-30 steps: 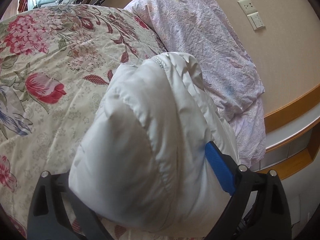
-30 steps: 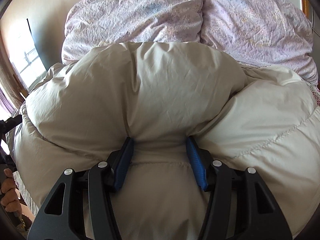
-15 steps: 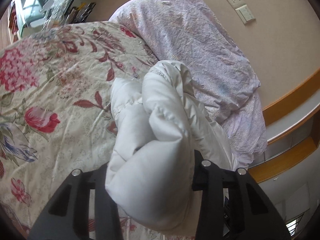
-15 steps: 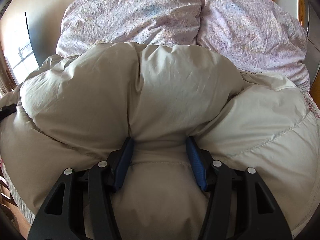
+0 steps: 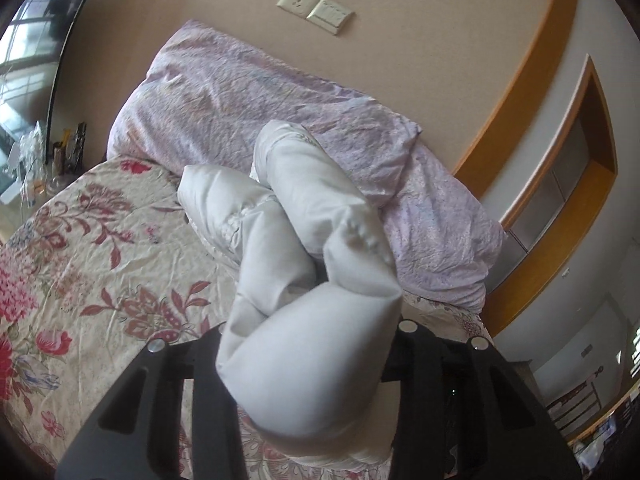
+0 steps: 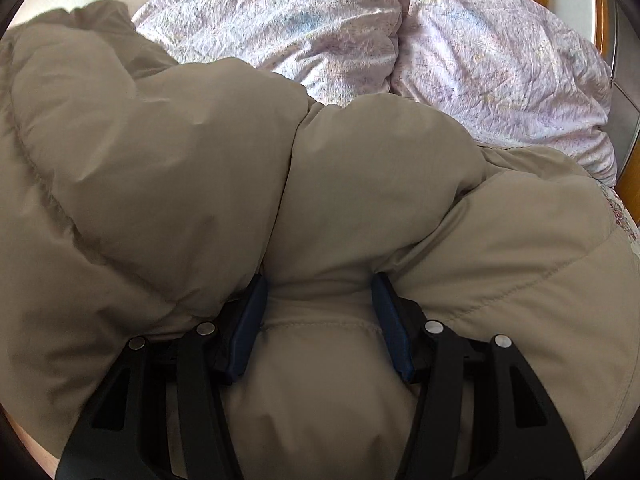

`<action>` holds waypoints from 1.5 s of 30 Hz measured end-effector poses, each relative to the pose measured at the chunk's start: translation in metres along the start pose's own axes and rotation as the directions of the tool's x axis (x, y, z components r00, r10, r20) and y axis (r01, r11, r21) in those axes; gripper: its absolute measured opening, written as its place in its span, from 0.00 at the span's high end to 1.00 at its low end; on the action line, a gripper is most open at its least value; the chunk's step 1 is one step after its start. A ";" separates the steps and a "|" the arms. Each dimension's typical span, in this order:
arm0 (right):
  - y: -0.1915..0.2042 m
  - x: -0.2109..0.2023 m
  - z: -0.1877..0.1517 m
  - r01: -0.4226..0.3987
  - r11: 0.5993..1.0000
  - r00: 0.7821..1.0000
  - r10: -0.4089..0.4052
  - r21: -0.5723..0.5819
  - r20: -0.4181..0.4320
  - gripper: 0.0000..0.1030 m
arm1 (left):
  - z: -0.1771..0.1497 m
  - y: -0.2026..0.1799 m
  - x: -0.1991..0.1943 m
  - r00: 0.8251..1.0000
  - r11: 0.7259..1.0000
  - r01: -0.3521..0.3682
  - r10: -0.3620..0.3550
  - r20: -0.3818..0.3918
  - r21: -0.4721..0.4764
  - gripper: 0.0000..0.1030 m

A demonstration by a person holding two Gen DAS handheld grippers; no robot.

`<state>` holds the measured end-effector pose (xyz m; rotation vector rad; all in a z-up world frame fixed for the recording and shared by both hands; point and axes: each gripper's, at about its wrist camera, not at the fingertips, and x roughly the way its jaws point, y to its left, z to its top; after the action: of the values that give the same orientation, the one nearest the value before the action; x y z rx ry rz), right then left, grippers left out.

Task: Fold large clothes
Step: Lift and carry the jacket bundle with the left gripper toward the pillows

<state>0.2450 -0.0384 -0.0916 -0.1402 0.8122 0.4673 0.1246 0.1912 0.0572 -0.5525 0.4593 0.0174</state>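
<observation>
A puffy white down jacket (image 5: pixel 304 280) is bunched up above the floral bedspread (image 5: pixel 100 264). My left gripper (image 5: pixel 312 344) is shut on a thick fold of it and holds it raised; the padding hides both fingertips. In the right wrist view the same jacket (image 6: pixel 360 184) looks beige in shadow and fills most of the frame. My right gripper (image 6: pixel 320 312) is shut on a padded fold, with the blue pads (image 6: pixel 250 320) pressed into it on both sides.
Two lilac pillows (image 6: pixel 420 48) lie at the head of the bed, just beyond the jacket, and show in the left wrist view (image 5: pixel 280 108). A beige wall with sockets (image 5: pixel 316 4) and wooden trim (image 5: pixel 532 92) stands behind. A cluttered bedside surface (image 5: pixel 48 160) is at far left.
My left gripper has lifted and tilted up toward the wall, drawing its fold of jacket into a narrower bundle. In the right view the jacket's left part has risen and covers more of the pillows.
</observation>
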 end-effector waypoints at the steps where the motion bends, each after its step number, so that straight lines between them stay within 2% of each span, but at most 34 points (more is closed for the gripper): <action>1: 0.000 0.000 0.000 0.002 1.000 1.000 -0.002 0.000 0.001 0.45 | 0.000 -0.011 0.000 1.000 0.999 0.006 -0.006 0.005 0.034 0.64; 6: 0.001 0.002 0.000 0.013 1.000 1.000 -0.013 -0.004 0.007 0.45 | -0.001 -0.055 0.003 0.999 0.988 0.051 -0.052 0.000 0.146 0.63; 13: -0.010 -0.003 0.000 -0.030 1.000 0.999 0.030 0.005 0.023 0.45 | -0.003 -0.097 0.013 0.997 0.977 0.075 -0.077 0.001 0.198 0.62; 20: -0.040 -0.039 -0.012 -0.055 0.998 0.997 0.054 0.019 0.059 0.45 | -0.015 -0.147 0.027 0.994 0.957 0.113 -0.112 -0.017 0.267 0.59; 24: -0.065 -0.066 -0.028 -0.042 0.999 0.993 0.041 0.014 0.108 0.45 | -0.028 -0.176 0.042 0.988 0.942 0.153 -0.142 -0.057 0.298 0.58; 28: -0.093 -0.091 -0.041 0.035 0.999 0.988 -0.037 0.019 0.153 0.45 | -0.043 -0.200 0.060 0.979 0.931 0.197 -0.171 -0.111 0.306 0.57; 30: -0.113 -0.096 -0.046 0.062 0.997 0.988 -0.068 0.045 0.142 0.45 | -0.052 -0.211 0.069 0.974 0.927 0.217 -0.183 -0.137 0.307 0.57; 35: -0.153 -0.101 -0.060 0.061 0.988 0.991 -0.077 0.144 0.108 0.45 | -0.077 -0.235 0.095 0.959 0.911 0.255 -0.196 -0.205 0.323 0.57; 45: -0.178 -0.119 -0.089 0.080 0.977 0.989 -0.102 0.198 0.103 0.45 | -0.136 -0.279 0.154 0.928 0.880 0.287 -0.159 -0.336 0.377 0.55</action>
<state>0.1954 -0.2643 -0.0763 0.0286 0.7328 0.3045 0.2447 -0.1331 0.0296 -0.1748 0.6676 -0.3893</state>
